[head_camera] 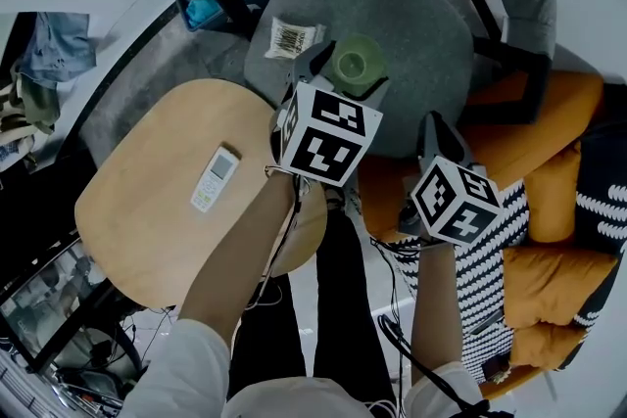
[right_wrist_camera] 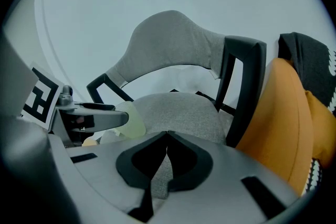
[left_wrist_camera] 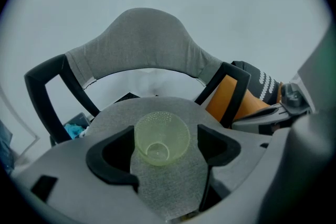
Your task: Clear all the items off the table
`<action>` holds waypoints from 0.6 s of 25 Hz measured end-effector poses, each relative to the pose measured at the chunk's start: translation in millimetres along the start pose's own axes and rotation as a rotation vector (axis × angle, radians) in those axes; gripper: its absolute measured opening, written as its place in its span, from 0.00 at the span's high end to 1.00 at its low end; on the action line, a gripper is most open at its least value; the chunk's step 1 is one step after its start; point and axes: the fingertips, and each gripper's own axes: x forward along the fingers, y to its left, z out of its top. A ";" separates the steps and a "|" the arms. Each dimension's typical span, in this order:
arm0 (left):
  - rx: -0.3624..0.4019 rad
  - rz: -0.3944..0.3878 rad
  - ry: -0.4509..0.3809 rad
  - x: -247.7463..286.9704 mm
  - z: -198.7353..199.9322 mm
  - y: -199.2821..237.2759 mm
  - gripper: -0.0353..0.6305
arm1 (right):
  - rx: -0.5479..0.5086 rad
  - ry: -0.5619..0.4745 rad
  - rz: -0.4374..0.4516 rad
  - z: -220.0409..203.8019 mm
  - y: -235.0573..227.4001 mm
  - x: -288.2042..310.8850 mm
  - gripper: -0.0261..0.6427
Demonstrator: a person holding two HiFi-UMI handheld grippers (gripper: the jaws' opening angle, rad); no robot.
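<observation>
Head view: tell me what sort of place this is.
Probably a home living room: a grey armchair, an orange sofa, and a round wooden table with a remote on it.

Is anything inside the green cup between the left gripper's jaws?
The green cup looks empty: its bare round bottom shows through the open mouth. Nothing inside it is covered. The grey chair seat lies beneath it.

Remote [head_camera: 215, 177] lies on the table [head_camera: 137, 230], left — cup [head_camera: 355, 62] over the chair seat [head_camera: 431, 44], right and beyond.
</observation>
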 end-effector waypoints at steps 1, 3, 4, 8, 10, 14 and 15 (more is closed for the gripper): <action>-0.003 -0.006 -0.002 -3.0 -0.2 0.2 0.39 | -0.001 0.001 0.001 0.0 2.1 -0.2 0.93; -0.006 -0.006 -0.012 -10.4 0.8 2.0 0.39 | -0.008 0.004 0.002 0.2 6.3 -0.3 0.92; -0.006 -0.002 -0.020 -14.8 1.5 3.2 0.39 | -0.013 0.006 0.002 0.1 8.1 -0.6 0.92; -0.021 0.010 -0.056 -38.2 -2.6 10.8 0.39 | -0.029 0.006 0.003 -2.4 20.7 -3.4 0.92; -0.046 0.019 -0.073 -54.5 -10.1 17.6 0.39 | -0.040 0.006 0.009 -4.8 31.6 -5.8 0.92; -0.127 0.032 -0.106 -93.2 -35.4 34.8 0.39 | -0.072 0.010 0.028 -13.3 62.9 -12.0 0.92; -0.150 0.035 -0.110 -103.4 -44.3 39.4 0.39 | -0.083 0.011 0.034 -15.5 73.0 -13.7 0.92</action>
